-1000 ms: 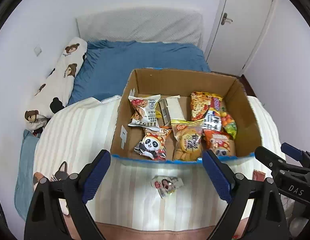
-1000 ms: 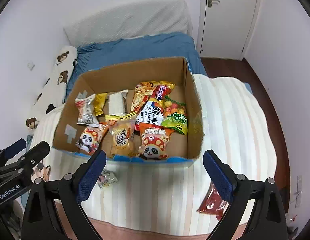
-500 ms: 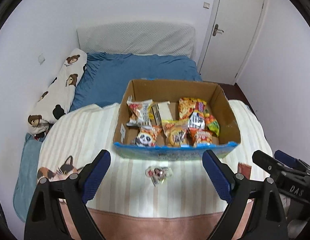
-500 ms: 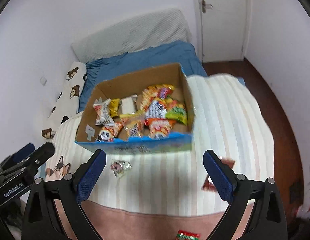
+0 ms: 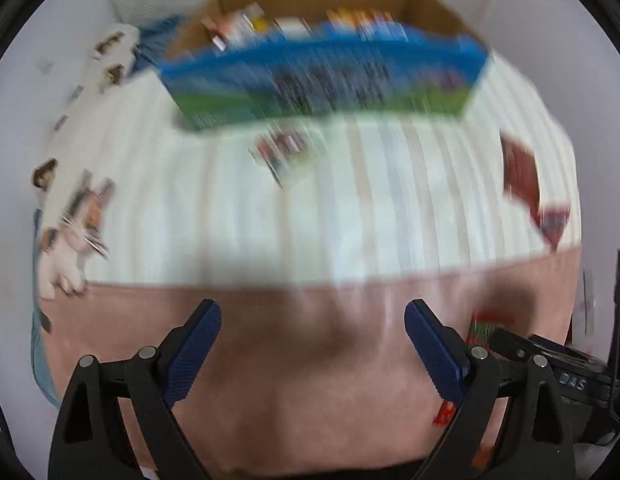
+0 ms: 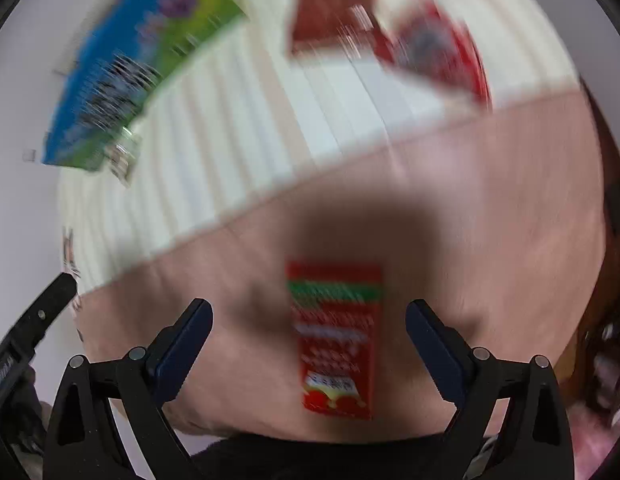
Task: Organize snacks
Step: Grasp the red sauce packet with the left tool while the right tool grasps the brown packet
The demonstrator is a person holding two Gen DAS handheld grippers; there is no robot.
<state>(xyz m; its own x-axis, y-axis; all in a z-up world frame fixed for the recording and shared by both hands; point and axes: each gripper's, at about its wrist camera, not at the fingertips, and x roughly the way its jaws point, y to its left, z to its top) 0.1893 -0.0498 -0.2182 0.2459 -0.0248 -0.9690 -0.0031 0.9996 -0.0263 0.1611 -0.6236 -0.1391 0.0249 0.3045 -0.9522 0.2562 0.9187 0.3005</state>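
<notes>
Pink blanket band [image 5: 294, 356] below my left tool [image 5: 312, 354] lies bare; a red snack packet [image 6: 334, 336] lies under my right tool [image 6: 308, 344].

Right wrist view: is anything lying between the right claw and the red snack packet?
No. In the right wrist view the red snack packet lies between the open right claw fingers, only pink bedspread around it.

We see a cardboard box [image 5: 322, 80] with a blue and green printed front, a cream striped blanket [image 5: 350, 208] with a pink border, a red and green snack packet [image 6: 334, 336], and blue pads [image 6: 182, 344] on black fingers
</notes>
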